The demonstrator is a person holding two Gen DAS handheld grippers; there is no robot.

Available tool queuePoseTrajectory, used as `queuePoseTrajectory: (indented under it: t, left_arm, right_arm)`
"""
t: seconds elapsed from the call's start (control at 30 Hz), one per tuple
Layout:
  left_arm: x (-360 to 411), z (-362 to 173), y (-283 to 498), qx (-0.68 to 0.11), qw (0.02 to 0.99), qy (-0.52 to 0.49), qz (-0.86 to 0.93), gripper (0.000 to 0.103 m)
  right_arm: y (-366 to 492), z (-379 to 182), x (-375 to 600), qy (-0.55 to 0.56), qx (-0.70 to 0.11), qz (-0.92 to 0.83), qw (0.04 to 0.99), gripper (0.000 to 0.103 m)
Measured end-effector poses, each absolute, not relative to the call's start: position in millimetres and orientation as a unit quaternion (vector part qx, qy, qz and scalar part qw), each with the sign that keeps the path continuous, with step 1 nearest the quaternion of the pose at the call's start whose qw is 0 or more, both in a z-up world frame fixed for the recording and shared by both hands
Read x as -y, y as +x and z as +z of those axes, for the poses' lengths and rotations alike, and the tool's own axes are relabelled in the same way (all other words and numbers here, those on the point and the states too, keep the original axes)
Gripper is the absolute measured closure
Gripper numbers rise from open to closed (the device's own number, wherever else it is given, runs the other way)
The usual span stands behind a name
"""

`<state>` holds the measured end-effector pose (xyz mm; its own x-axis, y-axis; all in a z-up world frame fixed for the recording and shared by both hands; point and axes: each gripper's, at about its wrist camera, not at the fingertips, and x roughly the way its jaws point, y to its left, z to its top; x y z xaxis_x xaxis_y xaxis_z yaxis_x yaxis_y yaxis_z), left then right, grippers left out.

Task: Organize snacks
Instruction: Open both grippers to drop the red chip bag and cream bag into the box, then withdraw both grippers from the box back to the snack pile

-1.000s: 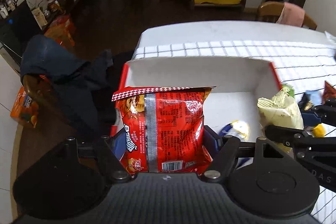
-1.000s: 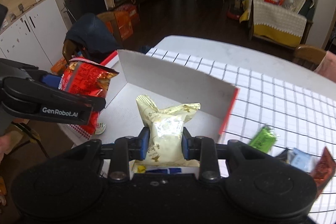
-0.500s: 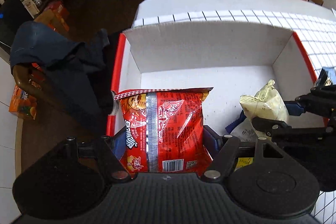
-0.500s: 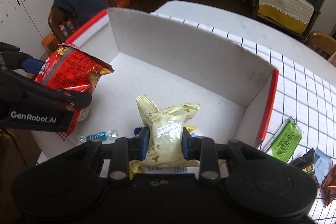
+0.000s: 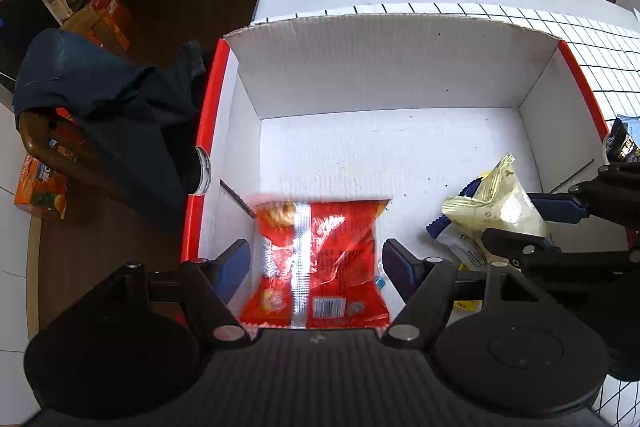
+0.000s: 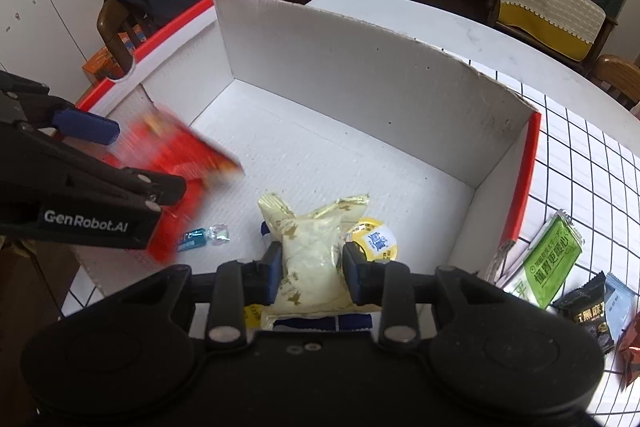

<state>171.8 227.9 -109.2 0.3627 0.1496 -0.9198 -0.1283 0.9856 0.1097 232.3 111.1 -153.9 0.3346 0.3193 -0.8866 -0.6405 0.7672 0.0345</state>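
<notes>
Clearly the left gripper (image 5: 316,259) stands spread wide, its blue pads clear of the red snack bag (image 5: 318,261), which shows blurred low in the frame over the near left part of the white box (image 5: 384,75); whether it has landed on the floor of the box I cannot tell. The right gripper (image 6: 310,267) is clamped on the pale yellow packet (image 6: 310,247), held low centre in its view, above the near part of the box.

Both packs look light, puffed with air and crinkly, so I judge them soft, slippery on the film and easily crushed; the sealed ends or the flat middle seem the safest places to pinch, gently.

Beside the yellow packet lie a round yellow-lidded cup (image 6: 376,241) and, lower left, a small blue wrapped candy (image 6: 200,237). The far half of the box floor, toward the upper middle of both views, offers plenty of room. Its tall back wall and red-edged side walls are the edges to mind. Outside, at lower right, a green sachet (image 6: 550,259) and a black packet (image 6: 586,311) wait on the gridded tablecloth (image 6: 592,167).
</notes>
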Motion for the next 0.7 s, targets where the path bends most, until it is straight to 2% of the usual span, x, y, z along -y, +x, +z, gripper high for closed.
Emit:
queuePoseTrajectory:
  t: [0.37, 0.7]
  left_arm:
    - [-215.1, -81.8, 150.7, -0.525, 0.847, -0.009, 0.082, 0.027]
    - [-174.0, -43.3, 127.6, -0.474, 0.878, -0.01, 0.062, 0.026]
  right_arm:
    - [215.4, -114.4, -77.8, -0.114, -0.467, 0.324, 0.815, 0.068]
    - [189.9, -72.9, -28.8, -0.064, -0.43, 0.335, 0.836, 0.058]
